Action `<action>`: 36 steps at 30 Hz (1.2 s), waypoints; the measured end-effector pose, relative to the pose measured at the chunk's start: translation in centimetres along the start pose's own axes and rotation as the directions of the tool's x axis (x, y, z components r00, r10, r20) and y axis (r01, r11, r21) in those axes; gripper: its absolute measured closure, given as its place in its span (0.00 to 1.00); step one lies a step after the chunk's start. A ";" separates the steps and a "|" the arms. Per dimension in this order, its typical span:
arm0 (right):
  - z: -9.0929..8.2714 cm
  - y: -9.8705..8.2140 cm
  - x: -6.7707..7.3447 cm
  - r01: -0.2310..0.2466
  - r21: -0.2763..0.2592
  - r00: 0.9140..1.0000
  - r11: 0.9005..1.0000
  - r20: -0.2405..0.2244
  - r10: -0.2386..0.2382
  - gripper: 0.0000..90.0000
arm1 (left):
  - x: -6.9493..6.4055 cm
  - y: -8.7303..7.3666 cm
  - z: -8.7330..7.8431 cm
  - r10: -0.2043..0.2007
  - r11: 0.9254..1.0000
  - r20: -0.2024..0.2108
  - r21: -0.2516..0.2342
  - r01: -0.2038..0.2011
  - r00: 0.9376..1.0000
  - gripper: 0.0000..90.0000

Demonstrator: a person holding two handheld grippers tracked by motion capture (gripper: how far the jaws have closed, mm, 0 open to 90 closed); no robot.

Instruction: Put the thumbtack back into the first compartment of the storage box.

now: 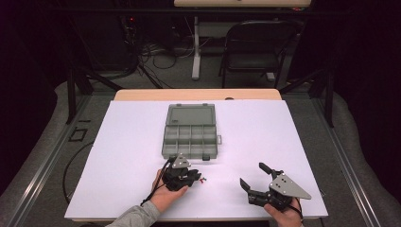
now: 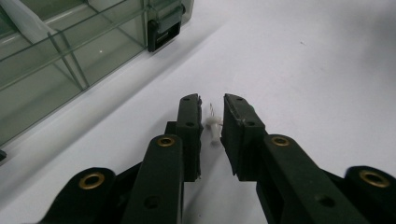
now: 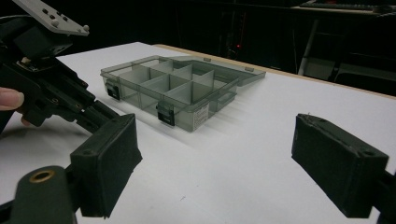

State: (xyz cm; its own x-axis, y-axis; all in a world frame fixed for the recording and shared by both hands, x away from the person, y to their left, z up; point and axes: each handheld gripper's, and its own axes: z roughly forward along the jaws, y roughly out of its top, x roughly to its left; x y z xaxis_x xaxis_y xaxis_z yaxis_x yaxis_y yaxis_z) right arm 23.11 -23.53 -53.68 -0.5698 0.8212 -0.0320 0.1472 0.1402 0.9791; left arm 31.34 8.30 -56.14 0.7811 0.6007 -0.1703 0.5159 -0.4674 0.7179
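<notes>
Lying open on the white table [image 1: 118, 142], the grey compartment box [image 1: 189, 131] is the landmark. Just before it, the left gripper [image 2: 211, 122] is nearly closing around a small white part [image 2: 213, 125], perhaps a pin. Further right, the right gripper [image 1: 251, 177] is gaping empty.

Room was dark; folding chair [image 1: 257, 45], white table leg [image 1: 196, 47], tangled cables [image 1: 158, 54] on grey floor [image 1: 179, 75].

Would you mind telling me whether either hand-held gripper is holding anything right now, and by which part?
The left hand-held gripper has a small white plastic piece between its nearly closed jaws; a firm grip cannot be told. The right hand-held gripper is open and holds nothing.
</notes>
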 end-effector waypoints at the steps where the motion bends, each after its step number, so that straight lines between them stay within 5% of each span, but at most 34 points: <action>1: 0.0 0.0 0.0 0.000 0.002 1.000 1.000 0.000 0.000 0.16 | 0.0 0.0 0.1 -0.003 1.000 0.005 0.002 0.003 1.000 0.88; 23: 0.0 0.0 -0.1 -0.004 0.000 1.000 1.000 0.003 0.004 0.16 | 0.3 0.1 0.0 -0.024 1.000 0.002 0.003 0.024 1.000 0.95; 33: 0.0 0.0 -0.2 -0.008 0.004 1.000 1.000 0.002 0.008 0.16 | 1.5 0.6 -3.0 -0.062 0.995 -0.003 -0.080 0.062 0.998 0.95; 36: 0.0 0.0 -0.2 -0.009 0.004 1.000 1.000 0.006 0.009 0.16 | 2.3 0.8 -4.8 -0.085 0.989 -0.022 -0.127 0.082 0.996 0.95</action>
State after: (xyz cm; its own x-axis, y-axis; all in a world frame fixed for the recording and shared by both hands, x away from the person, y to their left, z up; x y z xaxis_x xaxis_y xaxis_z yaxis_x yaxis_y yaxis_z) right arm 23.20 -23.76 -53.71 -0.5637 0.8256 -0.0239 0.1557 0.1346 0.9786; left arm 31.85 12.42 -52.78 0.7264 0.6524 -0.2160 0.5293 -0.3307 0.7813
